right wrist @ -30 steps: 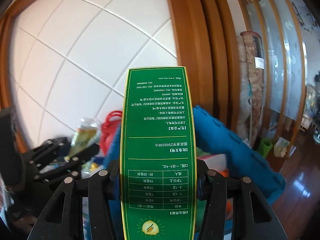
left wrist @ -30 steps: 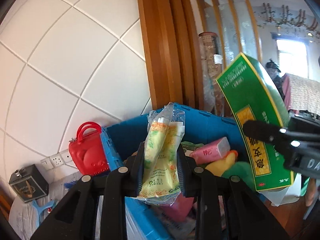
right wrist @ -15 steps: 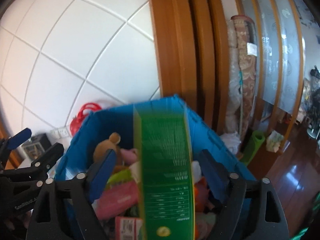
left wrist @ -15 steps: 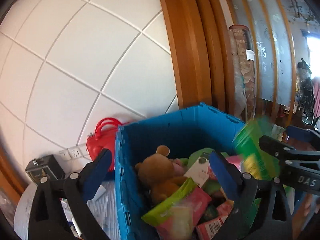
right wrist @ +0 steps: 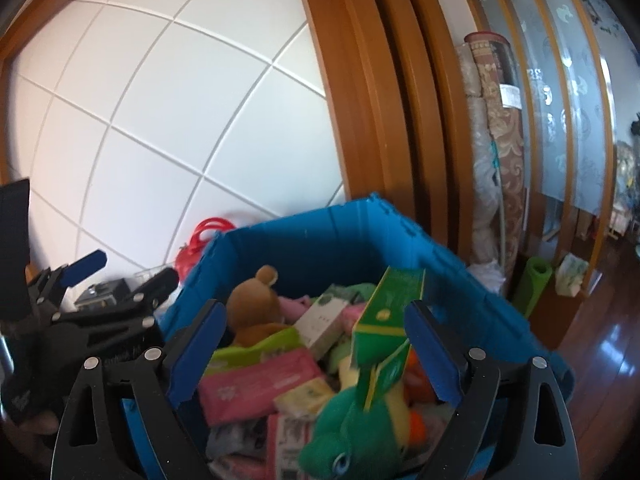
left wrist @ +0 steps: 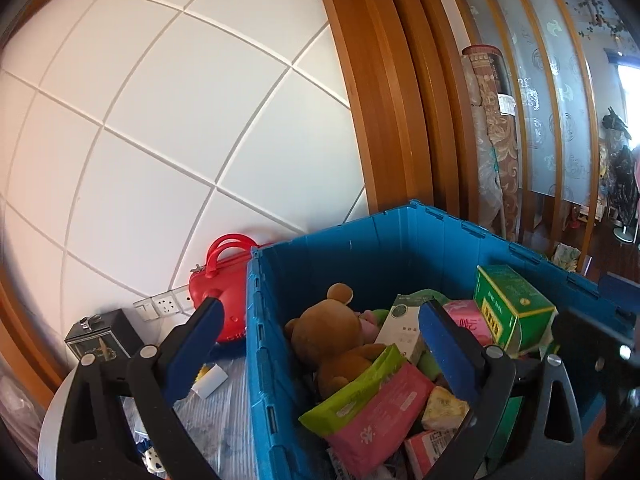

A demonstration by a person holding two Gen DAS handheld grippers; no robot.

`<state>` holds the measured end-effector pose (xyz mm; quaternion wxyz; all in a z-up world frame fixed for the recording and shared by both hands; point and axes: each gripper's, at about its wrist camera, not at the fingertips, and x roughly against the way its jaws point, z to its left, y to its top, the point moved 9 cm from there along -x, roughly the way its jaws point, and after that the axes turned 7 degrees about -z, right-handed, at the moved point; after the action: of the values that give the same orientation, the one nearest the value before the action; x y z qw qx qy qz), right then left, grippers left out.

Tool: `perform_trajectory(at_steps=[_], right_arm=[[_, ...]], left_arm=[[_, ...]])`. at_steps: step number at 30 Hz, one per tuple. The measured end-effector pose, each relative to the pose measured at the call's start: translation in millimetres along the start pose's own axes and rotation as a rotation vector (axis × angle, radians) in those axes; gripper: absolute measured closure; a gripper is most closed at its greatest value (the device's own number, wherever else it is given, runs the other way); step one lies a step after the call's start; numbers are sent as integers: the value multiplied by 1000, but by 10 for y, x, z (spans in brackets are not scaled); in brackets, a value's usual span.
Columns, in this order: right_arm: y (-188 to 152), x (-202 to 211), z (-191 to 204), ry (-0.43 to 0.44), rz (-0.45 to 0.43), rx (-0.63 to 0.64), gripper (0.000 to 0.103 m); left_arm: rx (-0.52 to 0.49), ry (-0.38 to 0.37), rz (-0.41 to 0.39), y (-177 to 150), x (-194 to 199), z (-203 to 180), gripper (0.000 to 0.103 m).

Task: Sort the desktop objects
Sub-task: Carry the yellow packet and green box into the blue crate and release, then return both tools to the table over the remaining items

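Two grippers hang above a blue plastic crate (left wrist: 340,256), both spread wide and holding nothing: the left gripper (left wrist: 320,340) straddles the crate's left wall, the right gripper (right wrist: 316,344) is over its middle. Nearest in the crate lie a pink and green tissue pack (left wrist: 372,412) and a green plush toy (right wrist: 352,436), then a brown teddy bear (left wrist: 332,340) and a white carton (right wrist: 326,324), with the green cardboard medicine box (right wrist: 384,320) tilted on the pile toward the crate's right wall. Beyond the left wall a red plastic handbag (left wrist: 216,280) stands against the white tiled wall (left wrist: 160,120), a small black box (left wrist: 100,336) beside it.
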<state>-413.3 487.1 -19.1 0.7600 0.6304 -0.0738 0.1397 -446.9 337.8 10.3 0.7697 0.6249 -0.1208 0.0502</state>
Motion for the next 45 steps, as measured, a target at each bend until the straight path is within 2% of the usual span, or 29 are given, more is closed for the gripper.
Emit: perform_trajectory(at_steps=[13,21,27,29,38,41,45], right_arm=[[-198,120,373,76,15,18,11],[-227,26,1000,128,15,67,10],[-348,-130,1676,169,32,94,9],[-405,-178,1945,187,32,89,5],[-925,-436,2990,225,74,118,3],[-1167,-599,3217,231,110,137,3],[-1553,-965,3514,266,212,172,7]], left_arm=[[34,71,9,-258,212,450,4],[76,113,21,-477,265,1089,4],[93,155,43,-770,296,1829,4],[91,176,45,-891,313,2099,4],[83,277,105,-1719,499,3570,4],[100,313,139,-2065,543,4086,4],[96,344,177,-2446,526,4521,4]])
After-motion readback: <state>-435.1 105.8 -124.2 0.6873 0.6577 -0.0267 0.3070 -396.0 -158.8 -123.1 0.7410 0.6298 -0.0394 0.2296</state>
